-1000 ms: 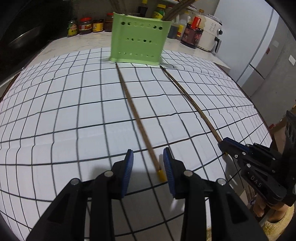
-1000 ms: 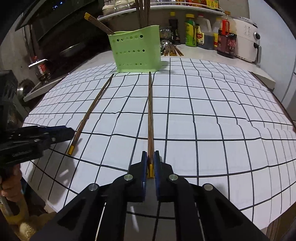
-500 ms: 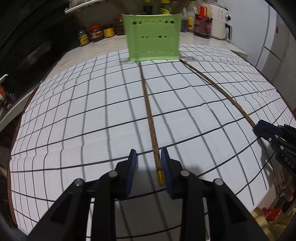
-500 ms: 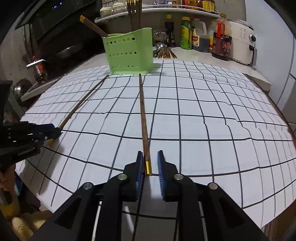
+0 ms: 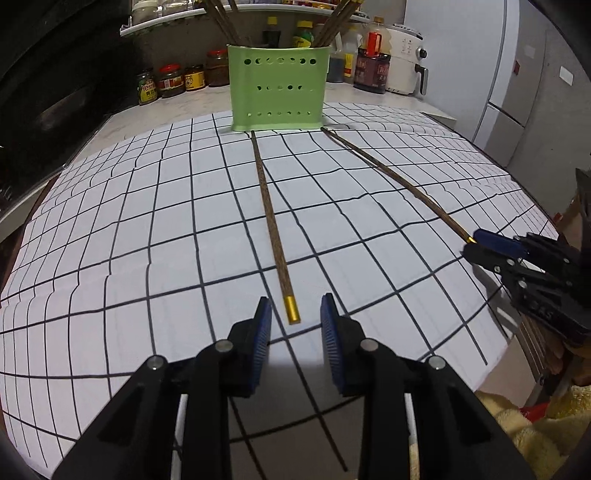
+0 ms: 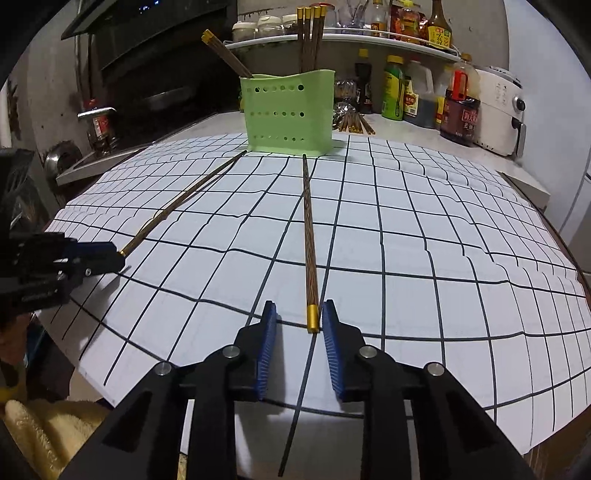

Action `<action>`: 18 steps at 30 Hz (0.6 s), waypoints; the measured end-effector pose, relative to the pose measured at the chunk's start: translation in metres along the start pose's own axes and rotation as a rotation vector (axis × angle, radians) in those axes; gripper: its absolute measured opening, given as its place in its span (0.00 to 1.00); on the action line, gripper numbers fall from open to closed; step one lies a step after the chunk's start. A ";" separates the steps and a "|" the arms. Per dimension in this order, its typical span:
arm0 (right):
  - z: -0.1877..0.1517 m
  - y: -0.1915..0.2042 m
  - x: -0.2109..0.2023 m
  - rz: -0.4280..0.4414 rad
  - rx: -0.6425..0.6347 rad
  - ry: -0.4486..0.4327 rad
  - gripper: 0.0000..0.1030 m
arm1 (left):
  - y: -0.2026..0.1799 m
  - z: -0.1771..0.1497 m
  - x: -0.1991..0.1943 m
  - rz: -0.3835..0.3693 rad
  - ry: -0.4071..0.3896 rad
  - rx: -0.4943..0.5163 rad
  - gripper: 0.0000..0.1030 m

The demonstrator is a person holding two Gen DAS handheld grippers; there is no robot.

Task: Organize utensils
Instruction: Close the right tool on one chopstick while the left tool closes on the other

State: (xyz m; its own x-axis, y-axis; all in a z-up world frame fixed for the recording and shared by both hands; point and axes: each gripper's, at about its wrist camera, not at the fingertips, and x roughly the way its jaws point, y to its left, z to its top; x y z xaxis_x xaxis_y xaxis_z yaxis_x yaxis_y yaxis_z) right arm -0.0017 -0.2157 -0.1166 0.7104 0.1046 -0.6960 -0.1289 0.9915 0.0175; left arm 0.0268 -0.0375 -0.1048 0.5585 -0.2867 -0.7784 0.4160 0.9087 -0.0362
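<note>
My grid mat [image 5: 147, 221] carries the green holder [image 5: 277, 92] at its far edge, with two chopsticks lying flat and pointing to its base. My left gripper [image 5: 293, 319] stands apart around the left chopstick [image 5: 271, 221] gold tip, not touching. My right gripper [image 6: 298, 319] is closing around the right chopstick [image 6: 308, 236], one pad nearly on it.

Both wrist views face the green holder [image 5: 277, 94] low across the mat

Upper chopsticks [image 5: 221, 18] in holder [image 5: 277, 88] cropped

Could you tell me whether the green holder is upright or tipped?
Upright: the holder stands on its base on the mat, chopsticks sticking out above.
</note>
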 end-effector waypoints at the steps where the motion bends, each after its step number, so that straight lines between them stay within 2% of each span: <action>1: 0.000 0.001 0.000 0.000 -0.001 0.000 0.26 | -0.002 -0.001 -0.001 0.002 -0.004 0.002 0.27; 7: 0.000 -0.001 0.002 0.006 0.010 -0.015 0.26 | -0.004 0.000 0.002 0.019 -0.011 -0.002 0.27; 13: 0.000 -0.002 0.004 0.000 0.004 -0.036 0.23 | 0.001 0.007 0.008 0.033 -0.018 -0.057 0.24; 18: 0.000 -0.005 0.003 -0.008 0.003 -0.039 0.21 | -0.005 0.006 0.010 0.074 -0.038 -0.024 0.24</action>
State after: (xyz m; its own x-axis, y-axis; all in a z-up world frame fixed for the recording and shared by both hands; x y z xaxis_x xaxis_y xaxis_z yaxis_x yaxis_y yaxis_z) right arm 0.0010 -0.2207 -0.1191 0.7381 0.0998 -0.6673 -0.1210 0.9925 0.0146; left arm 0.0342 -0.0469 -0.1086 0.6138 -0.2294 -0.7554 0.3553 0.9347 0.0048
